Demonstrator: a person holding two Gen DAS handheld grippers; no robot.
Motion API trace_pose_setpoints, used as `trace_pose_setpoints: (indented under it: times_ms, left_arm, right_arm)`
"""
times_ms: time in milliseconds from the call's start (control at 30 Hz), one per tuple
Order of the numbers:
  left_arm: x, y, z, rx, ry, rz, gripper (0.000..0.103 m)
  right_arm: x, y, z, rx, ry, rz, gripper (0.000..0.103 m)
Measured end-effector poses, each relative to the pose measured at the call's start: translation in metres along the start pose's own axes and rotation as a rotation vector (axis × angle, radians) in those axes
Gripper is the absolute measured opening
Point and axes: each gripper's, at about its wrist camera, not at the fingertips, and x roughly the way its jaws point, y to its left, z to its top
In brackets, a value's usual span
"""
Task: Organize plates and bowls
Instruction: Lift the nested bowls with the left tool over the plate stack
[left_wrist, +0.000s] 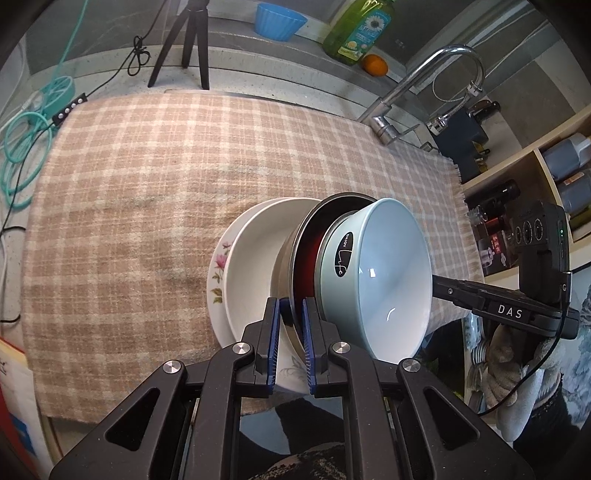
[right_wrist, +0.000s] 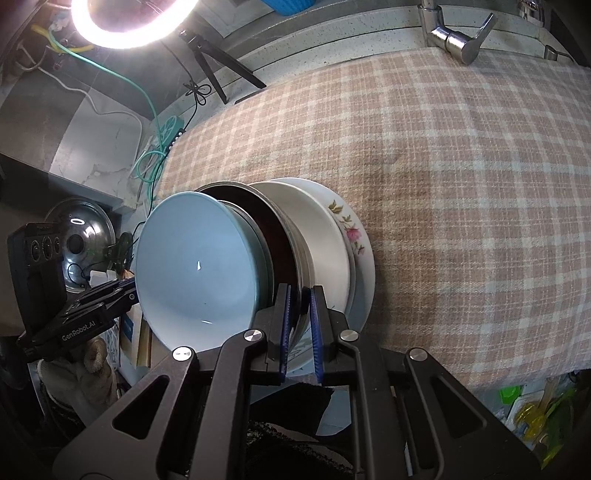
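Two hand-held grippers carry one nested stack of dishes between them, seemingly raised above a counter covered with a beige checked cloth (left_wrist: 147, 192).

The left gripper (left_wrist: 291, 332) has its blue-padded fingers (left_wrist: 274, 332) pinched on the near rim of a steel bowl with a dark red inside (left_wrist: 306, 254). The right gripper (right_wrist: 300, 325) pinches the same bowl's rim (right_wrist: 275, 240) from the opposite side, its pads (right_wrist: 317, 325) drawn close onto the metal.

The stack sits directly ahead of each gripper's fingertips and is tipped onto its edge. From the left gripper, a pale blue bowl (left_wrist: 388, 273) lies just right of the fingers with its open mouth facing right. The steel bowl is behind it, then a white bowl (left_wrist: 255, 258), then a flowered plate (left_wrist: 218, 273) furthest left. From the right gripper the order mirrors: blue bowl (right_wrist: 195, 273) left, flowered plate (right_wrist: 354, 236) right.

The stack's long axis seems to run roughly sideways across both views, with the rims standing near vertical.

To do this step well, I judge both grips should stay firm and move together (only the steel rim looks clamped, so the other dishes seem to rest loose). Level the stack gently, plate downward, before lowering it onto the cloth, so the blue bowl cannot slide out
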Motion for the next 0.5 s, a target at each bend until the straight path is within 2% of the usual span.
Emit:
trace_pose_setpoints:
  times_ms: [500]
  left_arm:
    - [-0.0032, 0.0024, 0.0031, 0.003, -0.02, 0.003, 0.008]
  right_arm:
    - [0.0046, -0.0006, 0.0006, -0.01, 0.011, -0.004, 0.013]
